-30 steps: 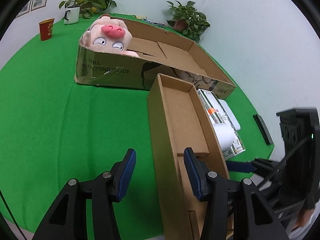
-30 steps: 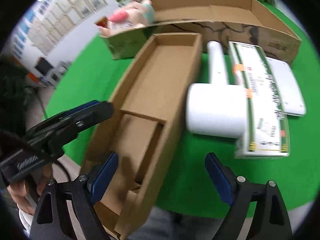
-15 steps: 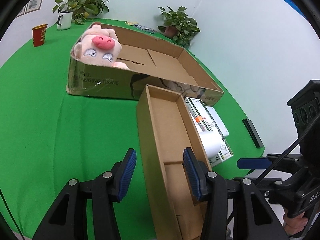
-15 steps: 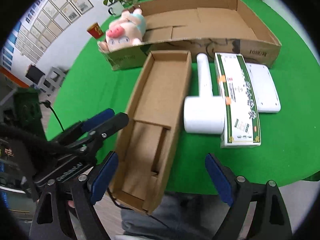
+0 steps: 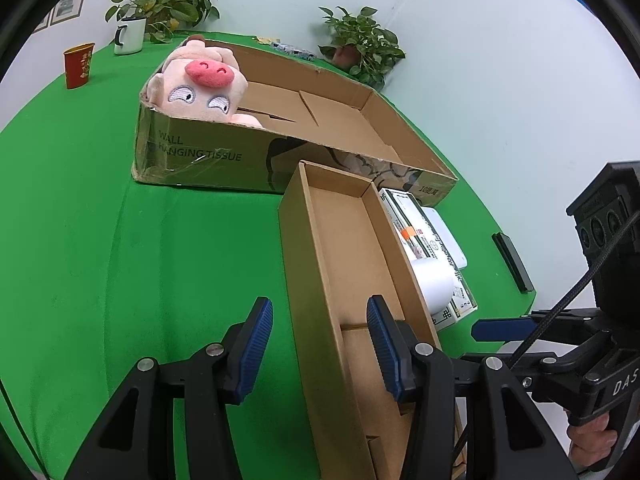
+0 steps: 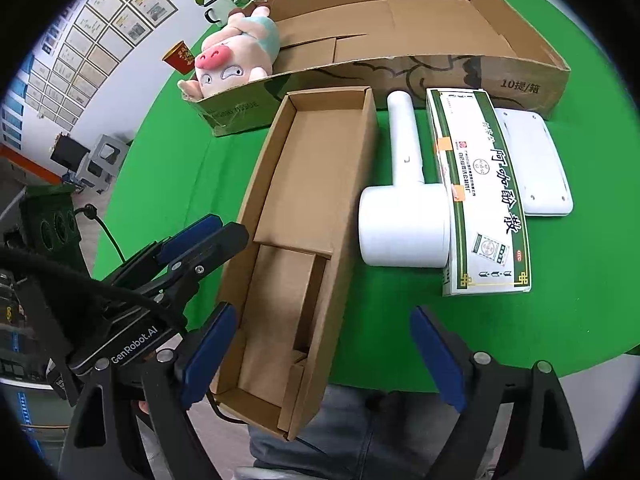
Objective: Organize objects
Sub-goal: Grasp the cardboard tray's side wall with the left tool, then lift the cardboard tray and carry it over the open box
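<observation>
Left tool point(image 5: 320, 344): black plastic frame with triangular cut-outs, two fingers faced with ribbed blue pads point(image 5: 256, 348), and a silver screw head at each pivot. In the right wrist view, white lettering "GenRobot.AI" on its body, with a black cable point(image 6: 100, 224) trailing.

Right tool point(image 6: 320, 354): same black frame, blue ribbed pads point(image 6: 434, 356), silver screws. In the left wrist view, white lettering "DAS" partly visible, a braided black cable point(image 5: 580, 288), and bare fingers point(image 5: 588, 436) on the black grip.
</observation>
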